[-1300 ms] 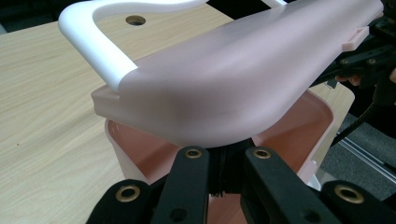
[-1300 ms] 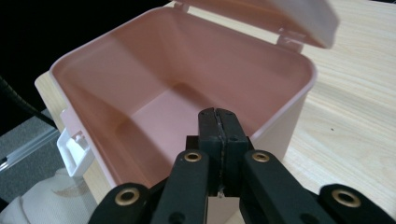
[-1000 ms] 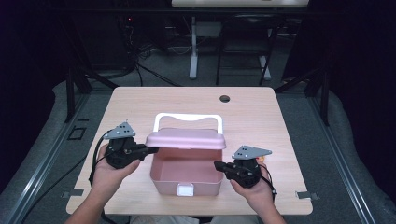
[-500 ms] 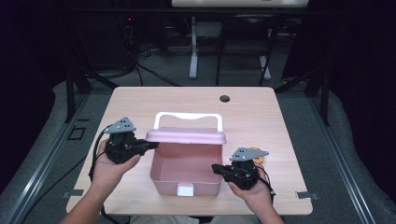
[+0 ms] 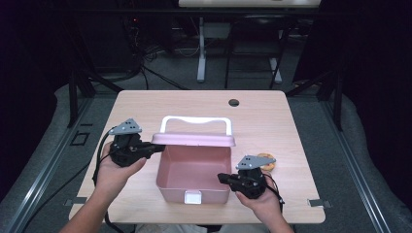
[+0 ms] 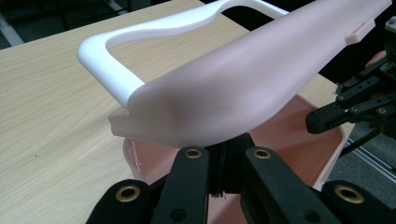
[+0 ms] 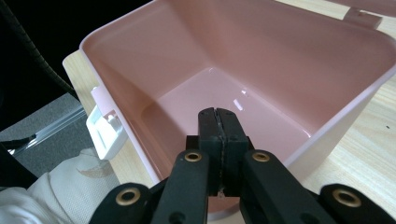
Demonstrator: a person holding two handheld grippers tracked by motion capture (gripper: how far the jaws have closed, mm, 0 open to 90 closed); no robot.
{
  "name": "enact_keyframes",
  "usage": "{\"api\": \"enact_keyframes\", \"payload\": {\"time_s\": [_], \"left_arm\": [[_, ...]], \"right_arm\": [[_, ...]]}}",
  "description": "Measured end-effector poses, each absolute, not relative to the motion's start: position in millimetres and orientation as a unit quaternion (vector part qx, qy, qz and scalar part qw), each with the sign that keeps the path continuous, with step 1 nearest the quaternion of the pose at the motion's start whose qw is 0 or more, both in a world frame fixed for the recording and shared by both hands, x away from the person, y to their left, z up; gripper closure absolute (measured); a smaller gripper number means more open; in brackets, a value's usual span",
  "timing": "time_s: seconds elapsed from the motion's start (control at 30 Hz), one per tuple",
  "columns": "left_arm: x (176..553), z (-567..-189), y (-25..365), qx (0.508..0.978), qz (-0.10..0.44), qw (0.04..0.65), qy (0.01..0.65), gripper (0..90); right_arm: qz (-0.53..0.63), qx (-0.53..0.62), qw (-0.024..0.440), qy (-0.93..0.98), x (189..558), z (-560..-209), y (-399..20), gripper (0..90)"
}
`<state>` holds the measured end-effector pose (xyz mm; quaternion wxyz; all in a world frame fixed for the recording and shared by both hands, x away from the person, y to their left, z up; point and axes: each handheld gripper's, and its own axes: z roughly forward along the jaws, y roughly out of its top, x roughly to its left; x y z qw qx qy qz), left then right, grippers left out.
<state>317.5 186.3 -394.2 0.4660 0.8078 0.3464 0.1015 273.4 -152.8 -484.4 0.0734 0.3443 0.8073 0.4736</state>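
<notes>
A pink box (image 5: pixel 194 188) stands open on the table, its inside (image 7: pixel 219 88) bare. Its pink lid (image 5: pixel 194 140) with a white handle (image 5: pixel 194 119) is tilted up at the back. My left gripper (image 5: pixel 156 148) sits at the lid's left end. In the left gripper view its jaws (image 6: pixel 224 148) are shut, tips tucked under the lid (image 6: pixel 243 79) below the handle (image 6: pixel 107 51). My right gripper (image 5: pixel 222 178) is at the box's front right. Its shut jaws (image 7: pixel 218 115) reach over the rim and hold nothing.
A white latch (image 5: pixel 193 196) hangs on the box's front wall, also seen as the latch (image 7: pixel 105 128) near a white sleeve. A round tan item (image 5: pixel 267 162) lies right of the box, behind my right hand. The wooden table (image 5: pixel 272 121) has a dark hole (image 5: pixel 233 102) at the back.
The lid has tipped up a little further, with my left gripper shifting slightly under its left end. My right gripper has stayed at the box's front right.
</notes>
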Motion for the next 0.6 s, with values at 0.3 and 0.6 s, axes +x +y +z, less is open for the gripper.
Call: {"api": "enact_keyframes", "payload": {"time_s": [0.3,0.6], "left_arm": [[322.4,-390.0,185.4,0.806,0.101,0.466,0.35,90.0],[325.9,-385.5,184.9,0.805,0.103,0.468,0.349,90.0]], "right_arm": [[0.469,0.344,0.066,0.811,273.9,-488.8,-149.9,90.0],[0.463,0.34,0.067,0.816,274.0,-491.9,-145.8,90.0]]}}
